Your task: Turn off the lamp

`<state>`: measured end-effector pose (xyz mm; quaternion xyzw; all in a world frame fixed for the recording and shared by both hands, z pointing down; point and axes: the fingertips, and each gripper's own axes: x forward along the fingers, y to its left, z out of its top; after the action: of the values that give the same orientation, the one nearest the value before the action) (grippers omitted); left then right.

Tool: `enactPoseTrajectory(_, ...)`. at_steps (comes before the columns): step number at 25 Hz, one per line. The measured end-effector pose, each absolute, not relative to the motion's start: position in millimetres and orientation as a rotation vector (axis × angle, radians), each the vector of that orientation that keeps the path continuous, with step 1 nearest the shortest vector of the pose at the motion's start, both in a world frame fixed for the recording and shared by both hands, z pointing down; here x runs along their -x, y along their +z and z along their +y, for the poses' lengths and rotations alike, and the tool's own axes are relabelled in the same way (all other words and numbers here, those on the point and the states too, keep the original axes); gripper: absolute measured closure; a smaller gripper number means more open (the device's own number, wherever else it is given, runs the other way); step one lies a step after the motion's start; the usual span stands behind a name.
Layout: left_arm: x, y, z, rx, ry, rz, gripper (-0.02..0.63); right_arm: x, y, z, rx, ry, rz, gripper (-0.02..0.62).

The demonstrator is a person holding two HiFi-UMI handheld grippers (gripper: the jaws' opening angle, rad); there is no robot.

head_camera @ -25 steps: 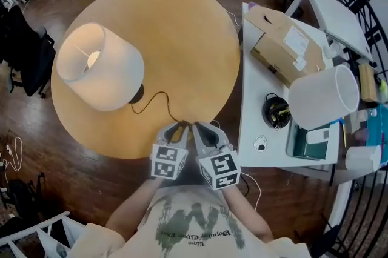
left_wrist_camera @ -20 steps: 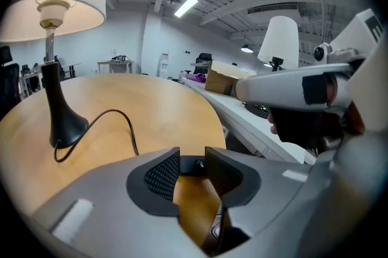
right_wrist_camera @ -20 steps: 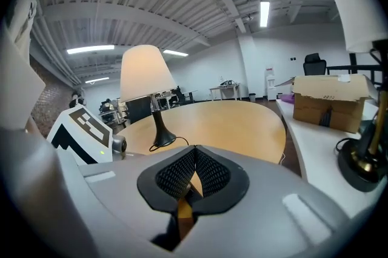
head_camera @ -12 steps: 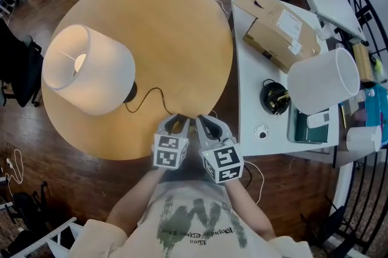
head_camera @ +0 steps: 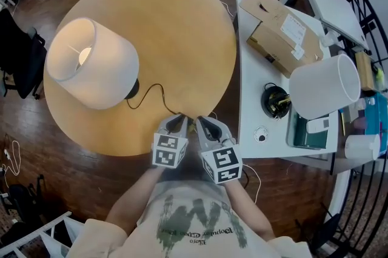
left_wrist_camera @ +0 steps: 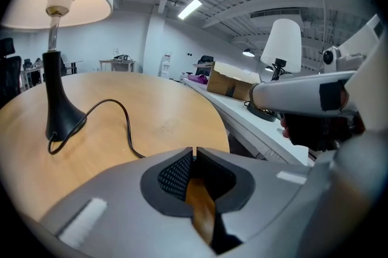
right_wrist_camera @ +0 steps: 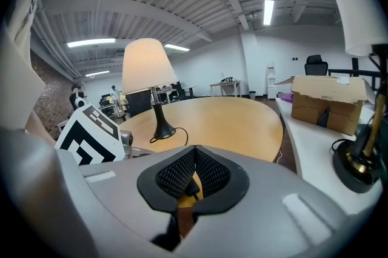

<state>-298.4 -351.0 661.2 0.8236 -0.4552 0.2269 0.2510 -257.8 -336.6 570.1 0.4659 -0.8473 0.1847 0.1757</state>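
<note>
Lamp [head_camera: 94,63] lit; left gripper [head_camera: 180,120] jaws closing empty, right gripper [head_camera: 200,121] jaws closed; trace the cord [left_wrist_camera: 128,129] beyond the table's [head_camera: 176,26] near edge for a switch.

Jaws of the left gripper [left_wrist_camera: 194,150] — wider a moment ago — are closing, nothing seen between them.

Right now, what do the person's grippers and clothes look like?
The left gripper and right gripper are grey shells with black meshed pads and a cube of black-and-white markers. The left's jaws are closing, nothing visible between. The person wears a cream printed T-shirt.
</note>
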Motion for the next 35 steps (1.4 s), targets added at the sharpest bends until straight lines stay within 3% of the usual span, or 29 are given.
enactPoseTrajectory(23,300,665,-355,-2.142,0.596,-1.19,0.606,269,573,-331,-1.234,0.543,-2.445,0.595)
enactPoseTrajectory(35,344,613,-348,-2.04,0.375,-1.504,0.606,312,547,-331,-0.993,0.444,-2.617,0.595)
